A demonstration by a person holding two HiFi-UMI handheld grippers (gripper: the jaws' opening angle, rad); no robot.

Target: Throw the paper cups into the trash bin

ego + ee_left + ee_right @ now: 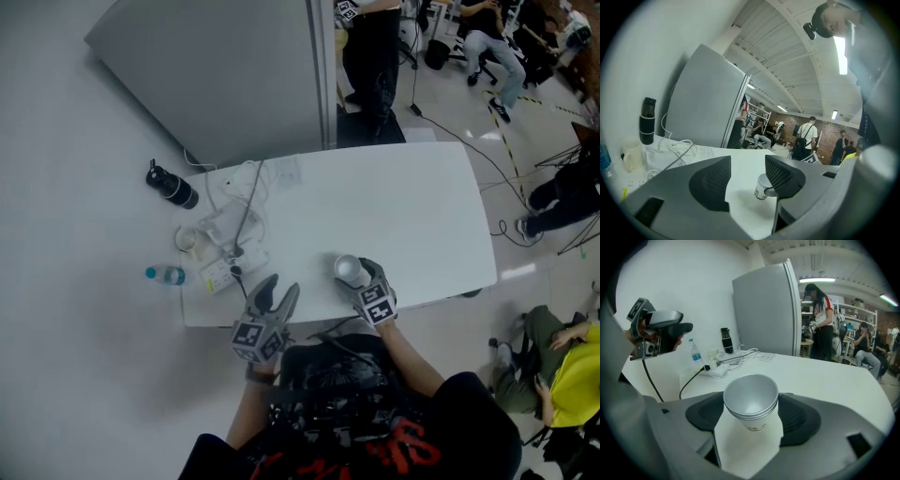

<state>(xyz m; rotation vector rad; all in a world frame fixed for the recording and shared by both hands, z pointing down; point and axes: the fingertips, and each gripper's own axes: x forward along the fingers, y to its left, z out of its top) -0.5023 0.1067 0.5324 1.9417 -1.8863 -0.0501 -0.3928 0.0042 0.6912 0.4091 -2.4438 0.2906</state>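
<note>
Left gripper [283,283]: held over the near edge of the table [412,202]; jaws stood apart with nothing between them; in the left gripper view the cups showed beyond the gap, off to its right
Right gripper [357,275]: just right of the left one, near the same table edge; jaws were closed against both sides of the paper cups [349,268]
Paper cups: a nested stack, mouth up, rims one inside another; sat between the pads in the right gripper view [751,401]; whether the base touched the table, cannot tell
Table: white; its middle and right side were bare
Power strip [217,274]: at the table's left end, black cord plugged in, white cables looped beside it
Mug [190,239]: pale, by the left edge, close to the power strip
Water bottle [165,275]: clear, blue cap, at the left edge
Black flask [172,186]: at the far left corner
Grey panel [225,66]: stood behind the table's far left side
Background: several people stood and sat beyond the table's far right
</note>
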